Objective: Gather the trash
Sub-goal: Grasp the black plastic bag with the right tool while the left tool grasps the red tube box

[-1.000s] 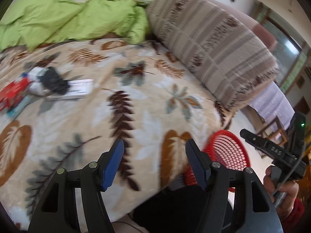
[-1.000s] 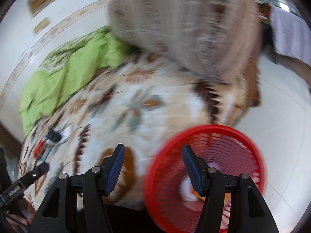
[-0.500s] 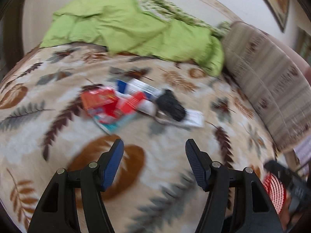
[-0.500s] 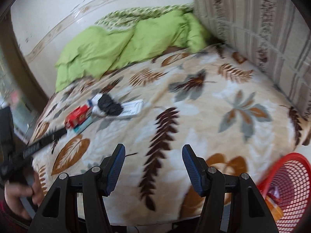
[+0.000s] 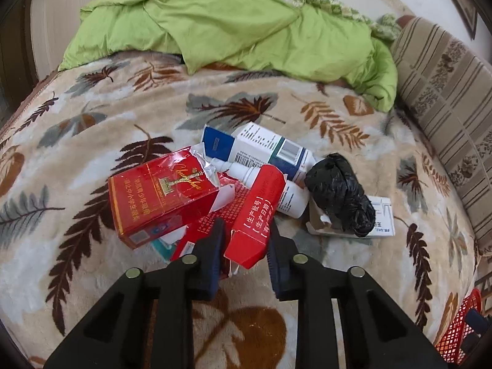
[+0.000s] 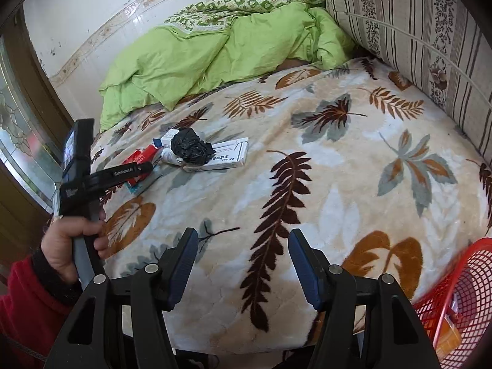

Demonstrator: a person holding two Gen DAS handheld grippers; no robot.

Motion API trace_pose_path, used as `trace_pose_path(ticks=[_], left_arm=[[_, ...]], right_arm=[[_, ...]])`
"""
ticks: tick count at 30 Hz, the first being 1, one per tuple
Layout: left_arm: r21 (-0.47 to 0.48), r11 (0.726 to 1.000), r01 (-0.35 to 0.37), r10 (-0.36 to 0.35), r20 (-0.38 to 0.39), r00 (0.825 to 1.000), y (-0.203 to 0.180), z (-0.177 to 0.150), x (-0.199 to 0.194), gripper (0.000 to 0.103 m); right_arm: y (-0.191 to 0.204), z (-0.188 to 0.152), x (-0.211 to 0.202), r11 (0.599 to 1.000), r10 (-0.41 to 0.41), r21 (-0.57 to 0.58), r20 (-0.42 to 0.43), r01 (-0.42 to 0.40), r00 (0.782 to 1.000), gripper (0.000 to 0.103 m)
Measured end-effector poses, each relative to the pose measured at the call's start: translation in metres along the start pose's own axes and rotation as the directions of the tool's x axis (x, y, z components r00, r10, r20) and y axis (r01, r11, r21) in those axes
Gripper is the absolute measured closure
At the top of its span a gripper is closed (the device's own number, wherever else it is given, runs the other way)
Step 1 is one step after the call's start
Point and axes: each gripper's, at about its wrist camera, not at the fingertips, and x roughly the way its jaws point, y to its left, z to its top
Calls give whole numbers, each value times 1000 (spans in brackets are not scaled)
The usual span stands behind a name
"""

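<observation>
A pile of trash lies on the leaf-patterned blanket: a torn red cigarette box, a narrow red carton, a white and blue box, a white bottle, a crumpled black bag and a flat white box. My left gripper is closed around the near end of the narrow red carton. My right gripper is open and empty above the bed's front edge. In the right wrist view the left gripper reaches into the pile.
A red mesh basket with some trash in it stands on the floor at the bed's right front corner, and shows in the left wrist view. A green quilt lies at the back. A striped cushion lines the right side.
My left gripper swung from the basket side to the pile, moved in close and shut on the narrow red carton. My right gripper turned from the basket toward the bed.
</observation>
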Motion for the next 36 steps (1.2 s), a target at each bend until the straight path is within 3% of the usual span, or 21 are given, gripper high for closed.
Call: trace_pose_path(ticks=[8, 12, 16, 23, 28, 30, 36], left_arm=[[-40, 993, 111, -107, 94, 990, 5, -38, -72, 86], [-24, 997, 70, -66, 143, 988, 0, -69, -98, 86], [-6, 1000, 13, -11, 182, 983, -1, -85, -99, 86], [-65, 998, 13, -2, 164, 986, 19, -84, -86, 86], [-44, 999, 13, -6, 155, 988, 15, -84, -81, 86], [-34, 999, 14, -9, 154, 988, 14, -84, -80, 86], [-27, 1000, 12, -8, 157, 988, 14, -84, -80, 86]], right_arm=[[17, 13, 19, 998, 34, -50, -45, -36, 998, 39], [35, 33, 43, 993, 58, -103, -49, -63, 997, 39], [59, 62, 83, 980, 34, -195, -47, -42, 998, 39], [86, 96, 150, 959, -8, -282, -65, -11, 998, 39], [93, 105, 182, 952, -40, -305, -77, 15, 996, 40], [92, 103, 187, 955, -45, -296, -92, 16, 995, 58], [88, 87, 159, 967, 0, -253, -64, -16, 998, 63]])
